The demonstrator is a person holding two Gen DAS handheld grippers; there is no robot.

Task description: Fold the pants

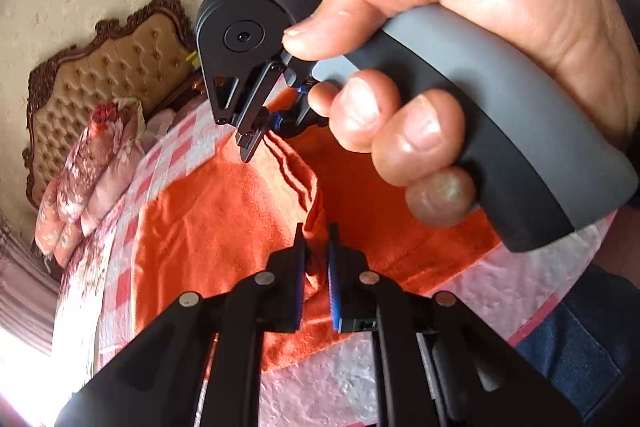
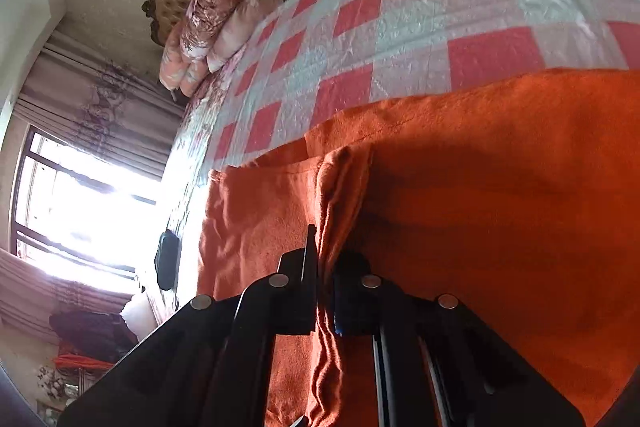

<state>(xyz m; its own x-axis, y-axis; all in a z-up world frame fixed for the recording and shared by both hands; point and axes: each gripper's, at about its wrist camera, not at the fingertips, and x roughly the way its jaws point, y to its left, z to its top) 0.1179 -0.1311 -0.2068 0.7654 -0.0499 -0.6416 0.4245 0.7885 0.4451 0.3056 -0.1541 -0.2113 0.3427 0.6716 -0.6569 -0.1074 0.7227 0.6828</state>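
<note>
Your right hand (image 1: 460,75) grips its handle, and your right tool (image 1: 264,123) is clamped on a ridge of the orange pants (image 1: 208,219). Your left tool (image 1: 316,267) pinches another fold. The pants lie bunched on the checked bed (image 2: 420,27).

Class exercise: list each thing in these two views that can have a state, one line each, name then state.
left gripper: shut on a raised fold of the pants
right gripper: shut on a bunched fold of the pants
pants: orange, spread on the bedspread, partly lifted
bedspread: checked, lying flat
curtains: drawn aside
</note>
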